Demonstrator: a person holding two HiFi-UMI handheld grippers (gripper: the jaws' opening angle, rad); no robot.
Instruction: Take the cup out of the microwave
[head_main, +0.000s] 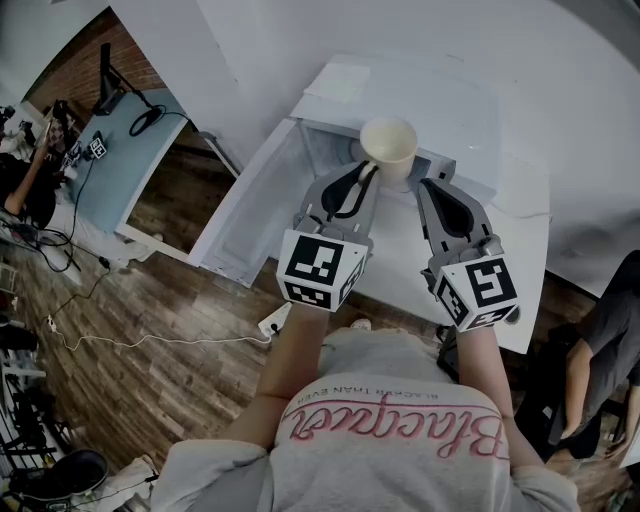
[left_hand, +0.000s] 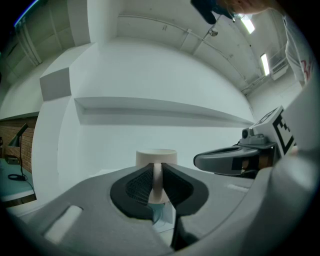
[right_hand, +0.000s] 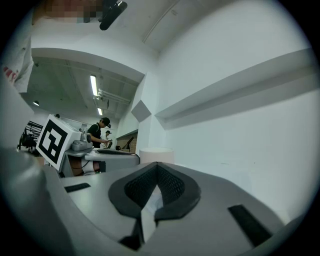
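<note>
1. Head view:
   - The left gripper (head_main: 365, 176) is clamped on the handle of the cream ceramic cup (head_main: 388, 146). The cup is straight off its jaw tips, upright, with the mouth facing up.
   - The right gripper (head_main: 430, 184) is just right of the cup. Its jaws are pressed together with nothing in them, and the tips are close to the cup wall.
   - The white microwave (head_main: 322, 150) lies ahead of and below both tools. Its open white door (head_main: 245, 210) swings out to the left of the left gripper.
   - The cup is at the mouth of the cavity. I can't tell whether it is fully clear of the cavity.
2. Left gripper view:
   - The left gripper (left_hand: 158, 169) has its black ribbed pads pinching the cup handle from both sides.
   - The body of the cup (left_hand: 156, 156) stands just beyond the tips, centred between them, with only plain white wall behind it.
   - The right gripper (left_hand: 234, 160) is alongside to the right, at about the same height.
3. Right gripper view:
   - The right gripper (right_hand: 156, 168) has its pads meeting, and nothing is between them.
   - The cup (right_hand: 156, 154) is just past the tips, slightly left of centre.
   - The left gripper (right_hand: 102, 157) is to the left, reaching in toward the cup.
</note>
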